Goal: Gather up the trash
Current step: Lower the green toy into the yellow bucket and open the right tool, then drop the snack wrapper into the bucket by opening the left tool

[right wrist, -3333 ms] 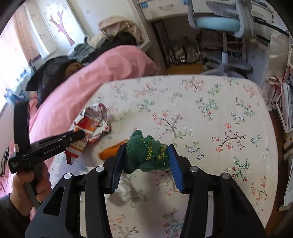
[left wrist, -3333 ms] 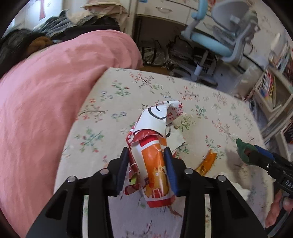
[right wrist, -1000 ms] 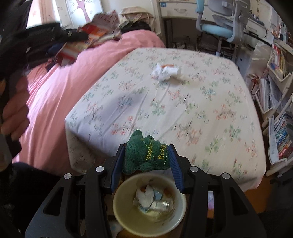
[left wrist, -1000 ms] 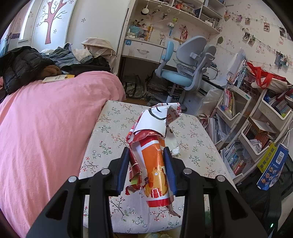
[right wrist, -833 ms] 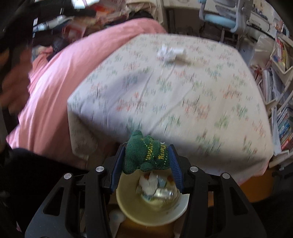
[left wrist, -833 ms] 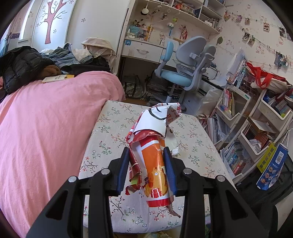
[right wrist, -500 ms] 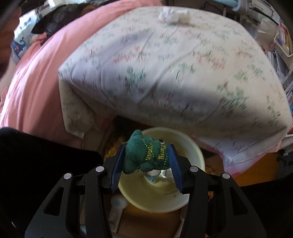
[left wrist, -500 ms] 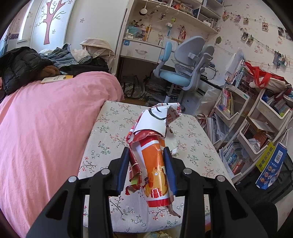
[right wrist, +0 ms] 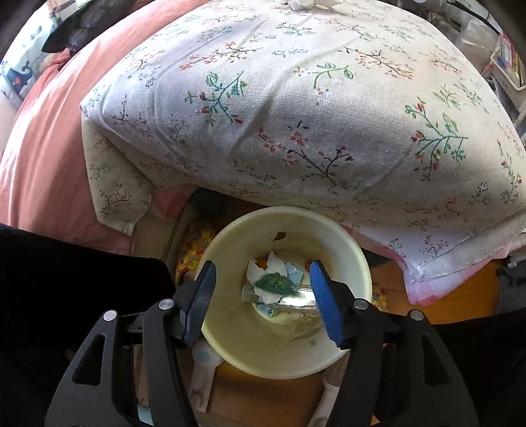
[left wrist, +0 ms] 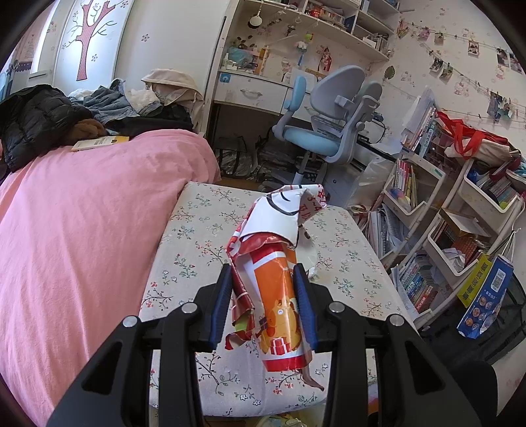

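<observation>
Drop step: right gripper (right wrist: 263,295) jaws opening, green knit scrap (right wrist: 275,283) falling into cream bin (right wrist: 348,256). Left gripper (left wrist: 263,302) clamped on snack wrapper (left wrist: 274,295); next, carry it over bin.

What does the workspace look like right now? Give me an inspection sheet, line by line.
Surface: floral cloth over the table, beside the pink bed cover.
Job's things: orange snack wrapper in the left gripper; green knit piece in the cream bin, blurred.
Clutter: white tissue on the table's far edge.
Grippers: left gripper clamps the wrapper; right gripper over the bin, jaws opening, nothing pressed between them.
Cables: nothing seen.
Surroundings: desk chair, bookshelves.
</observation>
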`<state>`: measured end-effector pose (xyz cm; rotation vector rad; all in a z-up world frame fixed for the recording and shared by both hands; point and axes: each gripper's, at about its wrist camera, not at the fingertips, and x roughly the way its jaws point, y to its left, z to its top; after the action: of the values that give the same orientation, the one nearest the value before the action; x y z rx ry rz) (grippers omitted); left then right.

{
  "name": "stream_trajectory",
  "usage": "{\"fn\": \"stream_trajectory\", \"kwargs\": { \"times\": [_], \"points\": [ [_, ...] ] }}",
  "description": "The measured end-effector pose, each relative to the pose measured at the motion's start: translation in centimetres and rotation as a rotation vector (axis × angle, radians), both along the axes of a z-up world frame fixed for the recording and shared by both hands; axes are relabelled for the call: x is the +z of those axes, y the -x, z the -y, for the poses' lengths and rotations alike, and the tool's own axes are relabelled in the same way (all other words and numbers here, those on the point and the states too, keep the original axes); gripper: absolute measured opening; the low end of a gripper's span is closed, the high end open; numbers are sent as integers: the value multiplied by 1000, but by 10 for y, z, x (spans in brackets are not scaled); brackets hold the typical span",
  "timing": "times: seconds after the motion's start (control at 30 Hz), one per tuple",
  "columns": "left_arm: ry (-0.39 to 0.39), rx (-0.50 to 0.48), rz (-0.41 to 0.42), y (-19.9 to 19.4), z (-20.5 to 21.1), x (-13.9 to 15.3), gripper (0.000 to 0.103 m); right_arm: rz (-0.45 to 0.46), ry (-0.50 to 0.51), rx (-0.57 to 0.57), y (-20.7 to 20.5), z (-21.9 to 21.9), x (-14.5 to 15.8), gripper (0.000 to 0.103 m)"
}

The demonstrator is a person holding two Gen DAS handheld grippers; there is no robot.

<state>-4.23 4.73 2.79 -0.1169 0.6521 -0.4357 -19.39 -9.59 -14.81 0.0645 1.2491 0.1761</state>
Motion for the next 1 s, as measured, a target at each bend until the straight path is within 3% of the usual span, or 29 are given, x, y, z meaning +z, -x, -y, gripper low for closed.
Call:
{"fn": "stream_trajectory", "kwargs": {
  "times": [0.4,1.0],
  "points": [
    [-8,-3,1,3,3,-1,38,47,2,-24,-1,4,9,64],
    [-70,-40,-56,1,11,-20,38,284,-46,-119,-11,48,65,73]
  ]
}}
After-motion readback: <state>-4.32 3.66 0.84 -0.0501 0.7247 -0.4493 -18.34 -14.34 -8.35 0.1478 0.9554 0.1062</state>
